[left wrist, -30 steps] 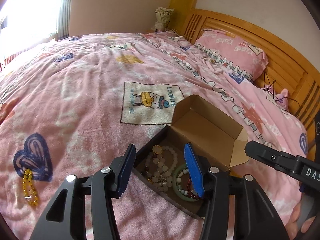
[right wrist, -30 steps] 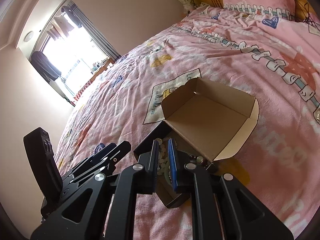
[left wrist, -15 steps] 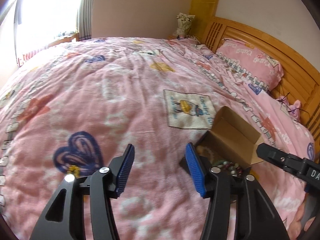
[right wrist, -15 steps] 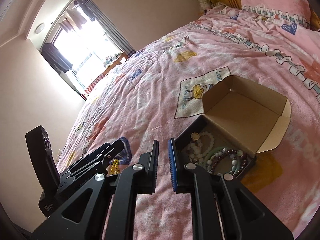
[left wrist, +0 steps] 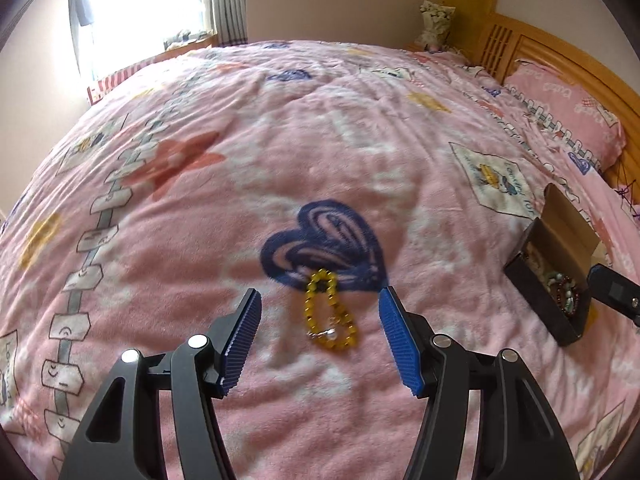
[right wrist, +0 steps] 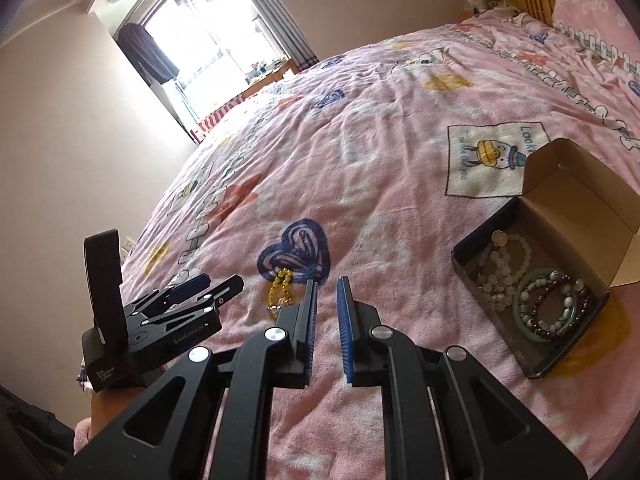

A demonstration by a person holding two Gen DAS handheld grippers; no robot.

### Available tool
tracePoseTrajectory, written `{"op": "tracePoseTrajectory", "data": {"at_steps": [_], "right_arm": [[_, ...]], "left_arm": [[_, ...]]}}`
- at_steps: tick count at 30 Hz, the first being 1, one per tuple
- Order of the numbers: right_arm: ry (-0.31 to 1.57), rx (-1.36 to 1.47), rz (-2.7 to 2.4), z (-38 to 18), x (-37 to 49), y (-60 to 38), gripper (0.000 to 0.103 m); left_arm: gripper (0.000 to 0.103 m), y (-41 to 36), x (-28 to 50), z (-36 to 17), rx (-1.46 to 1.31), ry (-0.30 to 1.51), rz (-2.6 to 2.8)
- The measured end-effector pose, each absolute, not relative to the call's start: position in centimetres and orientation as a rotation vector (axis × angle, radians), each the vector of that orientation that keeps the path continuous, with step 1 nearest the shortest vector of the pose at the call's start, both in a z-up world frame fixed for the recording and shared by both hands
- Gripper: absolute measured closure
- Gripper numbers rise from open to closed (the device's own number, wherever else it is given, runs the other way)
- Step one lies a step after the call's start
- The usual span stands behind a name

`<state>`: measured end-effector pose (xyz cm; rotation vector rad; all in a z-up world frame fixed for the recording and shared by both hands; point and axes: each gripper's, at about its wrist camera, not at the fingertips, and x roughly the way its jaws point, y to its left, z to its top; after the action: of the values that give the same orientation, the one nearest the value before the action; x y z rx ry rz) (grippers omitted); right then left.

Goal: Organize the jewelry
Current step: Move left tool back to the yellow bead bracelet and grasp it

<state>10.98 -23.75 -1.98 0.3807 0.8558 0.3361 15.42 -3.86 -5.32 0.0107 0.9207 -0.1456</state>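
A yellow bead bracelet (left wrist: 328,312) lies on the pink blanket at the lower edge of a blue heart print (left wrist: 326,246). My left gripper (left wrist: 320,338) is open and empty, its blue pads on either side of the bracelet, just short of it. The bracelet also shows in the right wrist view (right wrist: 281,292), left of my right gripper (right wrist: 327,328), which is nearly shut with a narrow gap and holds nothing. An open cardboard box (right wrist: 536,280) holds several bead bracelets and a green bangle; it also shows in the left wrist view (left wrist: 550,280).
The pink blanket (left wrist: 280,140) covers the whole bed. A pillow (left wrist: 568,108) and a wooden headboard (left wrist: 560,52) are at the far right. A window (right wrist: 208,56) is at the far end. The left gripper's body (right wrist: 160,316) shows in the right wrist view.
My left gripper has swung left from over the box to the yellow bracelet. The right gripper has drawn back from the box and stayed nearly shut.
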Motion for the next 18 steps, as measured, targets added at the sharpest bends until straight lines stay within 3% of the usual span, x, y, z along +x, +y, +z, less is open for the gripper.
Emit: {"op": "tracePoseTrajectory", "data": {"at_steps": [18], "right_arm": [[0.999, 0.290, 0.327, -7.2, 13.0, -19.3, 0.090]], "left_arm": [[0.041, -1.4, 19.7, -12.0, -0.164, 1.070, -0.168]]}}
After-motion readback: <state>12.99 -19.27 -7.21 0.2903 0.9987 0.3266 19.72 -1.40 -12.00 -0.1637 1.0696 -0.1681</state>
